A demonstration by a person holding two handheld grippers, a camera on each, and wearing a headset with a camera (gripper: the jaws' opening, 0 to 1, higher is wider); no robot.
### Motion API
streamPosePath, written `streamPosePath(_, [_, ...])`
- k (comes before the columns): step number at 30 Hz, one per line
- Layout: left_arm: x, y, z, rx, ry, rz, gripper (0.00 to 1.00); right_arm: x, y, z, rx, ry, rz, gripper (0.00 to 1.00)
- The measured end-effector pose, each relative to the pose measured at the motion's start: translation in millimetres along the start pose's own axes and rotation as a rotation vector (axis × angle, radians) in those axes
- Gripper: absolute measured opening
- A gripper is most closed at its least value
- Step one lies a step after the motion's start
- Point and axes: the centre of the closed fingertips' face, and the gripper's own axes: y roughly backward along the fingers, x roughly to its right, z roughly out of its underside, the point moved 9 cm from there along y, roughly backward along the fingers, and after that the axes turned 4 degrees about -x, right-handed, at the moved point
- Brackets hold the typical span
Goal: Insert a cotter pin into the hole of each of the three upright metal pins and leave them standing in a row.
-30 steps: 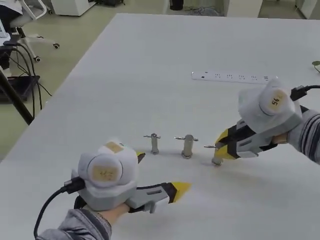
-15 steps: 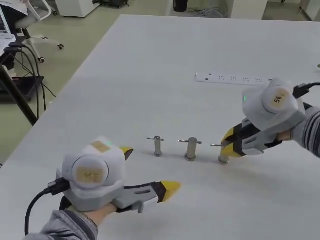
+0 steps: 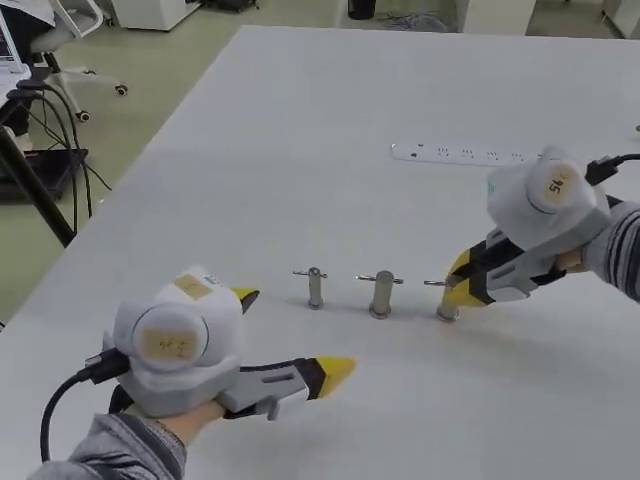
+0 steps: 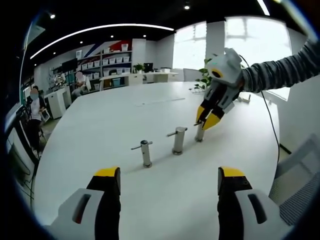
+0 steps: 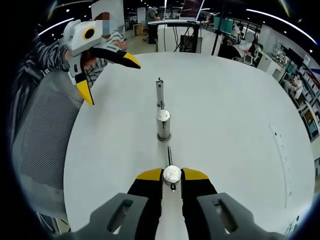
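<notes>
Right gripper point(image 3: 457, 285) pinches short upright silver metal pin point(image 5: 172, 174), lower centre, right gripper view. Left gripper point(image 4: 168, 172) spread. Pin likely stiff, slick, tippy; hold low on shank.

A wide white table point(image 3: 300, 130) stands on pale green floor point(image 3: 150, 70) — beyond its left edge, an office chair point(image 3: 75, 15) and black cables point(image 3: 45, 115). Shelves of bins point(image 4: 105, 62) line the far wall, bright windows point(image 4: 192, 45) beside them — a curved ceiling light point(image 4: 115, 27) overhead.
</notes>
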Motion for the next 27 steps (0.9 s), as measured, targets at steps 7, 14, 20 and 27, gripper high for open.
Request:
streamPosePath(7, [1.2, -0.2, 0.4, -0.002, -0.005, 0.006, 0.8, 2.1, -0.3, 2.6, 0.016, 0.002, -0.027, 0.09])
streamPosePath(14, [0.0, 0.3, 0.6, -0.007, -0.01, 0.013, 0.84, 1.2, -1.8, 3.5, 0.025, 0.022, -0.026, 0.09])
streamPosePath(20, [-3.0, 2.7, -1.6, -0.007, -0.009, 0.013, 0.87, -6.0, 2.4, 6.6, 0.035, 0.035, 0.059, 0.2])
streamPosePath(27, [-6.2, 4.0, -5.3, -0.005, 0.008, 0.026, 0.92, -22.7, 18.8, 13.8, 0.155, -0.134, 0.164, 0.43])
